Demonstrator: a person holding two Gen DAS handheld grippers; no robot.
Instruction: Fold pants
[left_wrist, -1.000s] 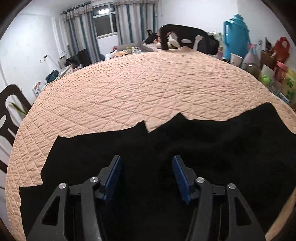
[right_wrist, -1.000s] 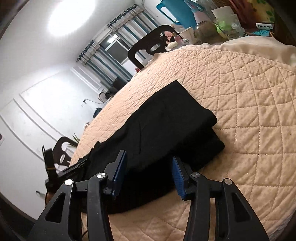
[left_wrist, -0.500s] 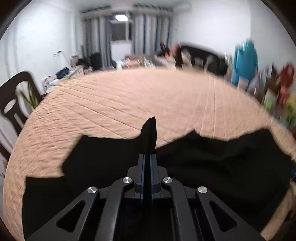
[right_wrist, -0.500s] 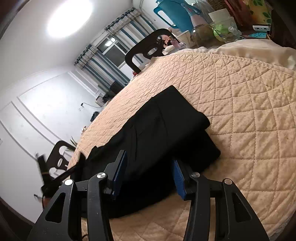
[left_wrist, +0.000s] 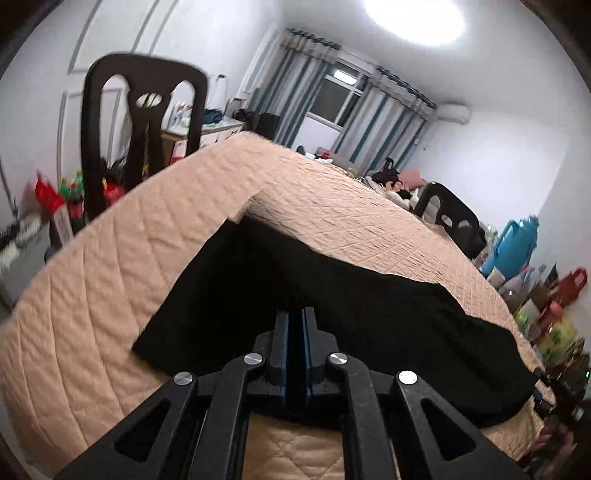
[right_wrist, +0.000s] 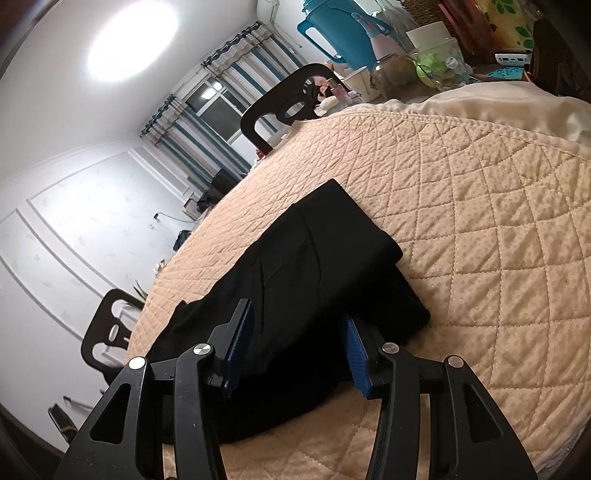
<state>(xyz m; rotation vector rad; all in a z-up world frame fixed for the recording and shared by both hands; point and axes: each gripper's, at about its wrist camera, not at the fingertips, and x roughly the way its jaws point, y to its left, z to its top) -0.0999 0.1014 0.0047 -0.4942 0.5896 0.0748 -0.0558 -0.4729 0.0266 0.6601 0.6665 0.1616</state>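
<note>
Pants: black pants (left_wrist: 369, 325) lie on the quilt (left_wrist: 110, 295), running from the near left edge toward 3 o'clock in the left wrist view. In the right wrist view the pants (right_wrist: 314, 266) stretch from the near fingers toward 12 o'clock and also out toward 9 o'clock.

Done so far: at the right-hand end the cloth already sits in 2 layers, an upper panel lying over a lower one with a rounded folded edge at about 2 o'clock of the right gripper. I judge at least 1 fold is made.

Left to do: the leg end is lifted, not laid down. It has to be carried over the rest and set flat, then probably smoothed; whether more folds follow I cannot tell.

Left gripper (left_wrist: 293, 314): jaws nearly together, only a thin slit between the blue pads (left_wrist: 282, 343). They have just been closing, and black cloth is pinched between them; the fabric rises from the quilt to the tips like a tent toward 12 o'clock.

Right gripper (right_wrist: 295, 332): jaws stand wide, holding nothing. The pads (right_wrist: 356, 354) sit either side of the near edge of the folded end, just above or on the cloth; whether they touch I cannot tell.

Risk: I judge the thin pinch may slip as the leg is carried.
</note>
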